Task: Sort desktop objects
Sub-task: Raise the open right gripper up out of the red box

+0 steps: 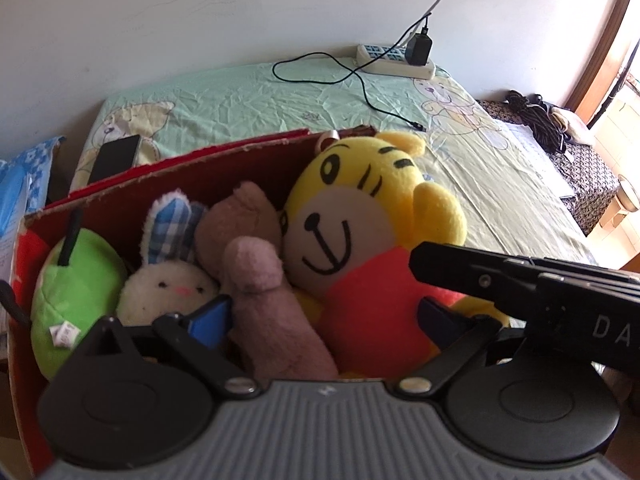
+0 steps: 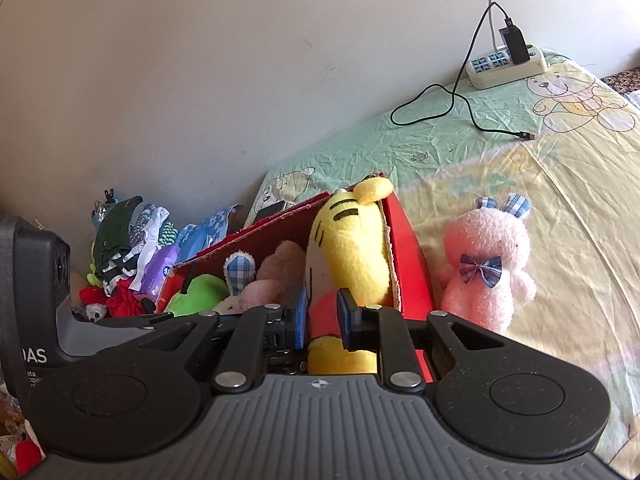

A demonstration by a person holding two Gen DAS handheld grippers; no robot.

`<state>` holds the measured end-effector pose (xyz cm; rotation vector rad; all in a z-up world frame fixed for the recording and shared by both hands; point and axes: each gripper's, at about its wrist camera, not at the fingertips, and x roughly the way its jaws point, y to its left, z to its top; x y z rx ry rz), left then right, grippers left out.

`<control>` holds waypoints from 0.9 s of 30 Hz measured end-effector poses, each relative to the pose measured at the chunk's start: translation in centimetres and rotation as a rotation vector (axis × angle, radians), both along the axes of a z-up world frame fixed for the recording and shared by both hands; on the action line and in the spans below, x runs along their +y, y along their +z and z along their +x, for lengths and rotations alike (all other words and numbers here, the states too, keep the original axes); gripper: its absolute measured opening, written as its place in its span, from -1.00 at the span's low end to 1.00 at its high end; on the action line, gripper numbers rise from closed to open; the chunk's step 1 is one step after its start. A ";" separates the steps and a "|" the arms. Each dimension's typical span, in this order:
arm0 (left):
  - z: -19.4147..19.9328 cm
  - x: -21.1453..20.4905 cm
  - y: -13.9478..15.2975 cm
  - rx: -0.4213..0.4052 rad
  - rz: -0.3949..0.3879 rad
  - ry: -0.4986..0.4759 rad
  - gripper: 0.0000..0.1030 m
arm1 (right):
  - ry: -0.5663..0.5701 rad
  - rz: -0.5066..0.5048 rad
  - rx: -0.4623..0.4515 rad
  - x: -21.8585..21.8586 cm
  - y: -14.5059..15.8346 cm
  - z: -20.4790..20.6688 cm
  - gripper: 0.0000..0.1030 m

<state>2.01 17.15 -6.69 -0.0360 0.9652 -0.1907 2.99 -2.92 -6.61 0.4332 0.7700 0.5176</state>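
while the right tool (image 2: 322, 320) pinches the yellow tiger plush (image 2: 348, 240) inside the red box (image 2: 412, 264), the left tool (image 1: 324, 320) gapes empty.

the yellow tiger toy (image 1: 360, 216) is short, soft plush with a smooth red cloth shirt. the pink rabbit (image 2: 486, 264) is shaggier fleece, its bow and ears checked woven cloth. the red box (image 2: 412, 264) is matt cardboard with rough, torn edges. the bed sheet (image 1: 248, 96) is thin creased cotton. each claw, left (image 1: 324, 320) and right (image 2: 322, 320), is matt black plastic with blue rubbery pads and shiny metal screws.
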 end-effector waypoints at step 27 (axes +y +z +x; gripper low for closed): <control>-1.5 0.3 1.3 -0.028 -0.004 0.217 0.93 | 0.172 0.107 -0.045 -4.1 0.3 0.7 -0.62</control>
